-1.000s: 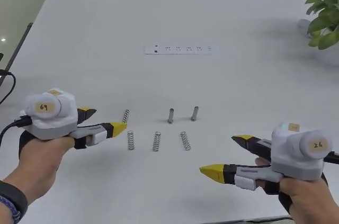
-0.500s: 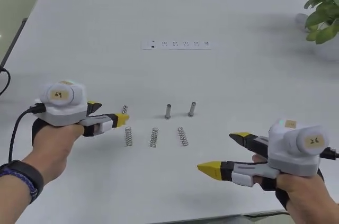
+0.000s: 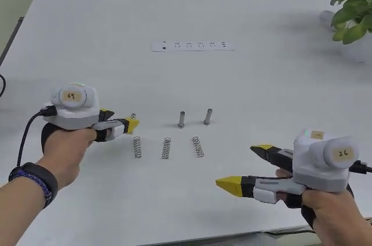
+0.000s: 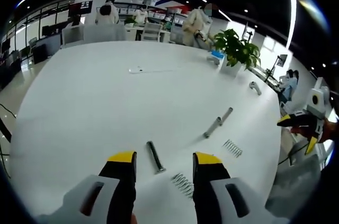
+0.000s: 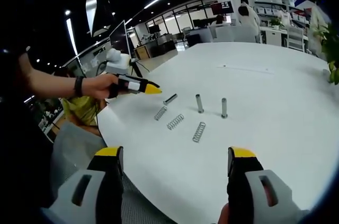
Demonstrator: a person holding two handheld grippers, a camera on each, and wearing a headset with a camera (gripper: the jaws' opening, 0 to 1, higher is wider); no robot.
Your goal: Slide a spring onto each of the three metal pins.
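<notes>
You've threaded nothing yet: three coiled steel springs (image 3: 166, 148) lie loose on the white surface (image 3: 232, 95), just in front of three bare short grey metal pins (image 3: 181, 119). Your left hand-held gripper (image 3: 121, 118) hovers parted and empty beside the leftmost pin (image 4: 154, 156); your right hand-held gripper (image 3: 241, 166) gapes wide, holding nothing.

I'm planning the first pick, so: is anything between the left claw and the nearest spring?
Nothing visible does. The spring lies on bare table just ahead of the left claw, whose jaws are open; the nearest pin sits beside that path, not across it.
</notes>
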